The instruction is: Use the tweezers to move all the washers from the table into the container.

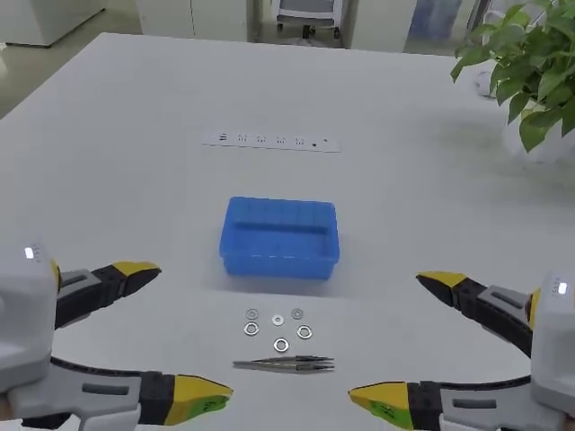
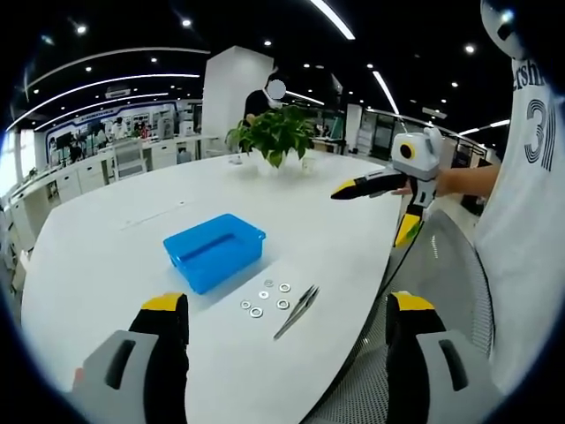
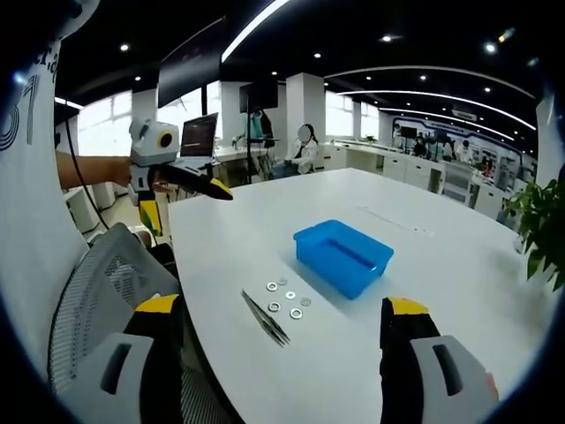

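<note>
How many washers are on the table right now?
6. The small silver metal washers lie clustered on the white table between the blue plastic container and the metal tweezers: three toward the container, three nearer the tweezers. None seem hidden.

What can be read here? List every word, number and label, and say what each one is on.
"31": on the person's white shirt, seen in both gripper views.
Small lettering above that number: too blurred to read.
Marks on the power strip: too small to read.
Print on the wall signs far behind the table: blurred, unreadable.
</note>
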Action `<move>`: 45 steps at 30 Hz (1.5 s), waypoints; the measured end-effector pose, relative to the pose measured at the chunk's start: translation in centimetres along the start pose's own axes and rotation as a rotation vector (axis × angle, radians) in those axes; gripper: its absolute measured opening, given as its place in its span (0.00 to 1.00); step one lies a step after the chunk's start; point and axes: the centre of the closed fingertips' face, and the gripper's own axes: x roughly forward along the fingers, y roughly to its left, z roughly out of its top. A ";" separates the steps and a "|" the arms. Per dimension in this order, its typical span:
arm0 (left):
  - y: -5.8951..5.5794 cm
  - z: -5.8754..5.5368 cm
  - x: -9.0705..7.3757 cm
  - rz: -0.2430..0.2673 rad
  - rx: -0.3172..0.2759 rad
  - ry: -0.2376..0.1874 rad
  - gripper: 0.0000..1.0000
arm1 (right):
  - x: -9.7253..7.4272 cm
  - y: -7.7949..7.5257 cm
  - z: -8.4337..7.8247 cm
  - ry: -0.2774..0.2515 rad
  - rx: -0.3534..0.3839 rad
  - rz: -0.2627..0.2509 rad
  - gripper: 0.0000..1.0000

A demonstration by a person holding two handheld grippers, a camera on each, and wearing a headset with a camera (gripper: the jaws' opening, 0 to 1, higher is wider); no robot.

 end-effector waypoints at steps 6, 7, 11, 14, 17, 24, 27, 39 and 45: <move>0.2 -0.1 0.0 0.002 0.005 0.007 0.98 | 0.1 0.0 0.0 0.001 0.003 0.000 0.93; 0.2 0.0 0.0 0.003 0.004 0.006 0.98 | 0.2 0.0 0.0 0.001 0.003 0.000 0.93; 0.3 0.1 -0.1 0.005 0.006 0.000 0.98 | 0.3 0.0 0.2 0.003 -0.006 0.001 0.93; 0.3 0.2 0.0 0.004 0.008 -0.005 0.98 | 0.3 0.0 0.4 0.001 -0.008 0.001 0.93; 0.2 0.0 0.1 0.000 0.005 -0.002 0.98 | 0.3 0.0 0.3 0.007 -0.010 0.004 0.93; 0.0 -0.3 0.2 -0.007 0.007 0.006 0.97 | 0.3 0.1 0.2 0.014 -0.011 0.008 0.93; 0.0 -0.3 0.3 -0.009 0.006 0.006 0.97 | 0.4 0.1 0.1 0.018 -0.015 0.009 0.92; 0.5 -1.9 1.8 -0.023 0.036 0.054 0.82 | 2.4 0.2 -0.9 0.081 -0.080 0.042 0.80; 1.0 -3.3 2.9 -0.040 0.063 0.112 0.75 | 4.5 0.3 -2.2 0.152 -0.113 0.092 0.70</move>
